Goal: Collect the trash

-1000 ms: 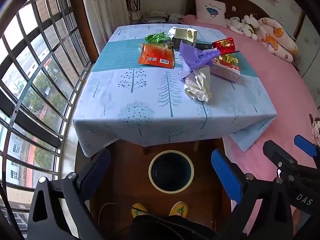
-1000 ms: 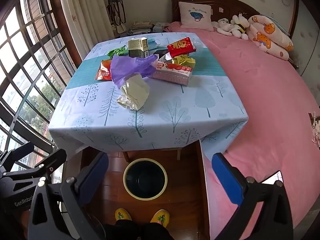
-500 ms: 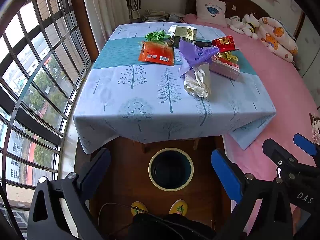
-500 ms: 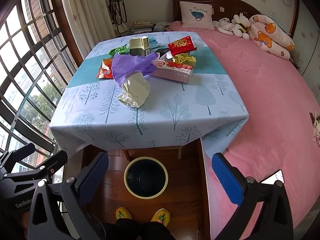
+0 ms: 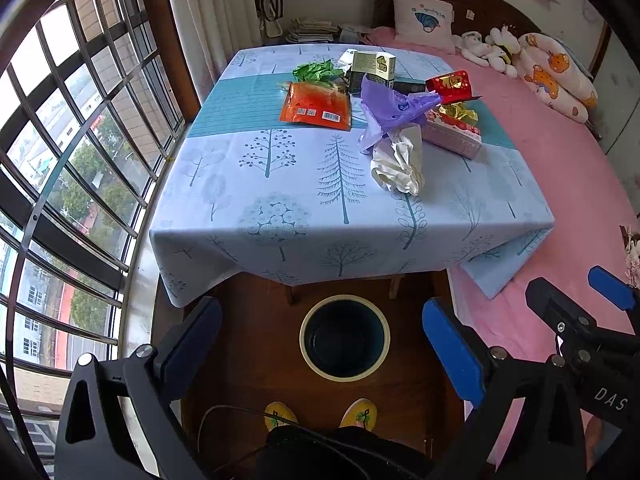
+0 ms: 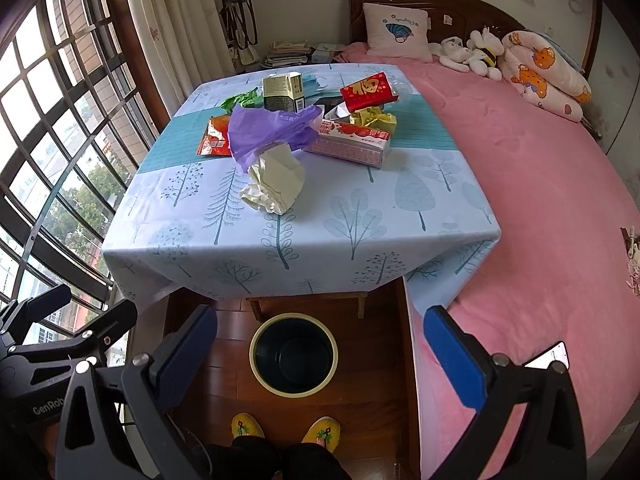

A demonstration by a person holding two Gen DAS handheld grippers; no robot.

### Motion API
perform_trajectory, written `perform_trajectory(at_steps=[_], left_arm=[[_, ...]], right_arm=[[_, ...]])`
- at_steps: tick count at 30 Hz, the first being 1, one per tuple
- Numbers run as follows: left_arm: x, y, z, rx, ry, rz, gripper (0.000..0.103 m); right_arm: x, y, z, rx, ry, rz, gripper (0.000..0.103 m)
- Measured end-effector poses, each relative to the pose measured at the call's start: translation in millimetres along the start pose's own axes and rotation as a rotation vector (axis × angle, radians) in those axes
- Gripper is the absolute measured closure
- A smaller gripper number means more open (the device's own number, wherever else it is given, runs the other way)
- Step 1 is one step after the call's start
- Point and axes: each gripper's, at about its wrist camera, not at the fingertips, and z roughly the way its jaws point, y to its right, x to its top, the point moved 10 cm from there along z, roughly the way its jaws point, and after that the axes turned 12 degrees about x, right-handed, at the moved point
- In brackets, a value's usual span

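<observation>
Trash lies on a table [image 5: 280, 208] with a blue tree-print cloth: a crumpled cream paper [image 5: 398, 162] [image 6: 274, 184], a purple plastic bag [image 5: 394, 108] [image 6: 272, 130], an orange snack packet [image 5: 316, 104] [image 6: 214, 136], a green wrapper [image 5: 314, 70], a small carton [image 5: 374, 66] [image 6: 284, 90], a red packet [image 5: 450, 84] [image 6: 368, 90] and a pink tissue box [image 5: 452, 134] [image 6: 352, 142]. A round bin [image 5: 345, 342] [image 6: 293, 354] stands on the floor below the table's near edge. My left gripper [image 5: 322, 344] and right gripper [image 6: 320, 352] are open and empty, held above the bin, short of the table.
A barred window [image 5: 60, 140] runs along the left. A bed with a pink cover [image 6: 540, 200] and soft toys [image 6: 480, 52] lies to the right. The person's yellow slippers [image 6: 286, 430] stand on the wooden floor by the bin. The right gripper shows in the left wrist view [image 5: 592, 320].
Both grippers have drifted slightly back and up, so the table sits a little farther away in both views. Nothing on the table has moved.
</observation>
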Motion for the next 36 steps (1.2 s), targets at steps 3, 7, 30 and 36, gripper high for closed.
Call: perform_trajectory(at_steps=[3, 7, 30, 36], left_arm=[[0, 0, 0, 0.000, 0.000, 0.001, 0.003], [0, 0, 0, 0.000, 0.001, 0.002, 0.003], [1, 3, 5, 0.005, -0.030, 0.001, 0.003], [10, -1, 2, 0.018, -0.018, -0.011, 0.004]], right_arm=[[0, 0, 0, 0.001, 0.000, 0.000, 0.000], [0, 0, 0, 0.001, 0.000, 0.001, 0.000], [2, -1, 4, 0.044, -0.016, 0.009, 0.000], [11, -5, 10, 0.071, -0.011, 0.009, 0.001]])
